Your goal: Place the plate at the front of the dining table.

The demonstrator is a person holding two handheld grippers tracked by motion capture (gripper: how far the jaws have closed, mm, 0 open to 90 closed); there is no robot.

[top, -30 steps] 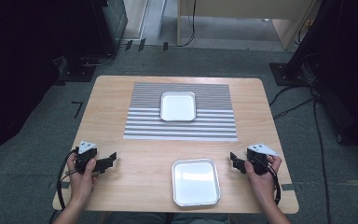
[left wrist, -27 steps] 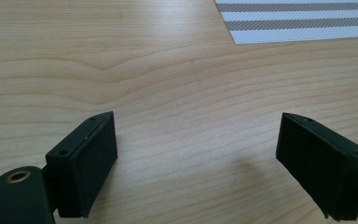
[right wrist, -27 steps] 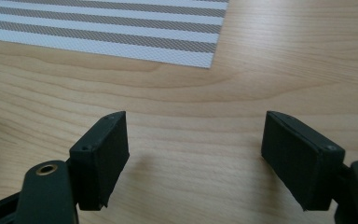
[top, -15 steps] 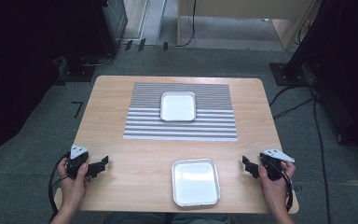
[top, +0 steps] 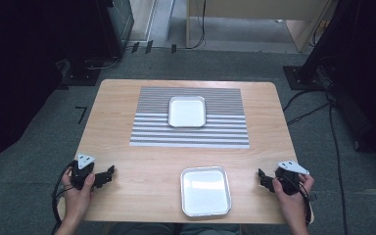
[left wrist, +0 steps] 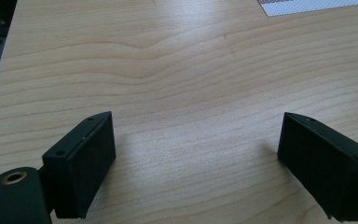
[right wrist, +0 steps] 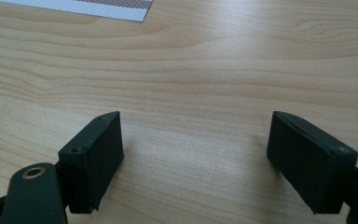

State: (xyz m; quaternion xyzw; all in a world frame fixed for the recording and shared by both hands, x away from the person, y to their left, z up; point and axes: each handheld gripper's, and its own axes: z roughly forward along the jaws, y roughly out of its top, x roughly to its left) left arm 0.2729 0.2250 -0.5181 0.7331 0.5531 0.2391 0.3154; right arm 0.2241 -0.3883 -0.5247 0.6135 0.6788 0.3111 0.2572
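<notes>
The near tray [top: 205,191] sits at six o'clock on the wooden table [top: 127,127], between the left gripper [top: 108,174] at eight o'clock and the right gripper [top: 263,177] at four o'clock, touched by neither. Both grippers' jaws stand wide apart over bare wood, the right pair having just been opening with nothing between them. A second tray [top: 187,111] lies on the striped mat [top: 225,132] toward twelve o'clock.

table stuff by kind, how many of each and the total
trays: 2, a near tray and a far tray
striped mat: 1
grippers: 2, the left gripper and the right gripper, both with jaws open on nothing
total: 5
</notes>
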